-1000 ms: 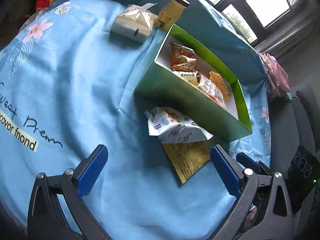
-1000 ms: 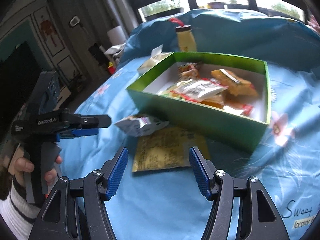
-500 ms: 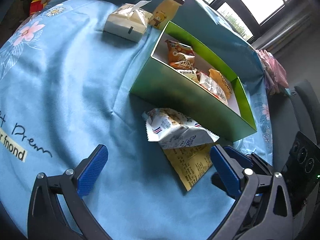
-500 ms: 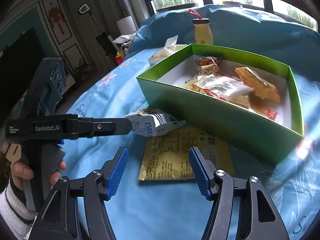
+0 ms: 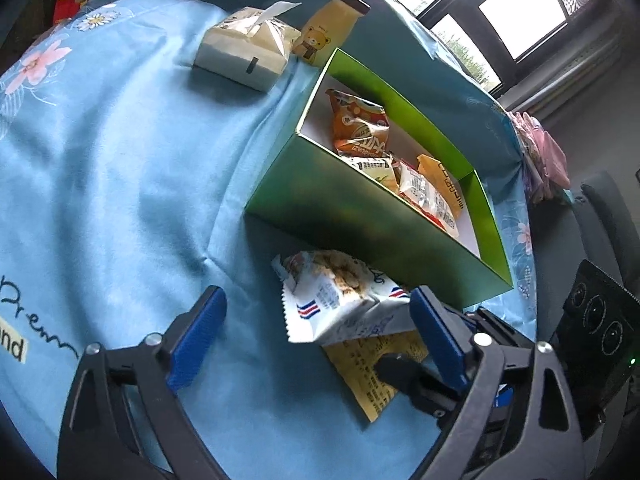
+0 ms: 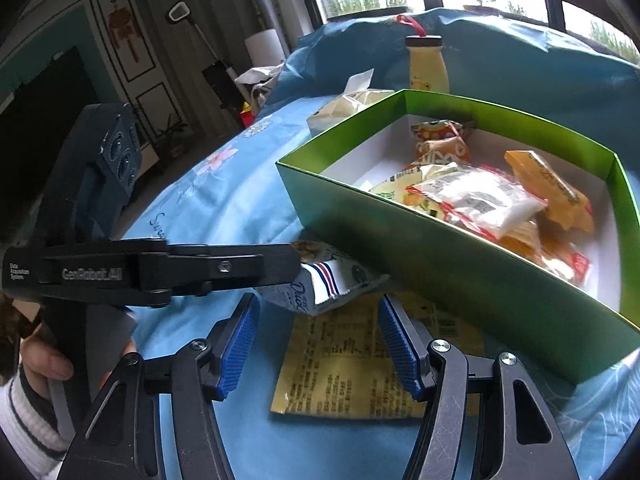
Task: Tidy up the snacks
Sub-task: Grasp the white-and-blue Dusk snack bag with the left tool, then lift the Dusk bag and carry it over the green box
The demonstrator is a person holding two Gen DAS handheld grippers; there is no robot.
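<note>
A white snack bag [image 5: 340,300] with red and blue stripes lies on the blue cloth against the near wall of the green box [image 5: 360,216]. My left gripper [image 5: 316,332] straddles it, and its jaws are closing. The right pad is at the bag's edge and the left pad stands clear. Under the bag lies a flat yellow packet [image 6: 352,364]. Just above that packet, my right gripper [image 6: 318,344] hangs open, gripping nothing. From the right wrist, the left gripper [image 6: 288,264] comes in from the left to the white bag [image 6: 324,280]. The green box [image 6: 440,256] holds several snack packets.
A cream tissue pack [image 5: 248,56] and a yellow bear bottle [image 5: 328,32] stand beyond the box's far corner. The blue flowered cloth [image 5: 120,160] covers the table. A pink bundle [image 5: 540,152] lies at the right edge. A hand and striped sleeve [image 6: 28,400] hold the left gripper.
Both grippers have moved in closer to the two packets by the box. The left gripper's jaws have narrowed around the white bag. The right gripper's jaws look unchanged.
</note>
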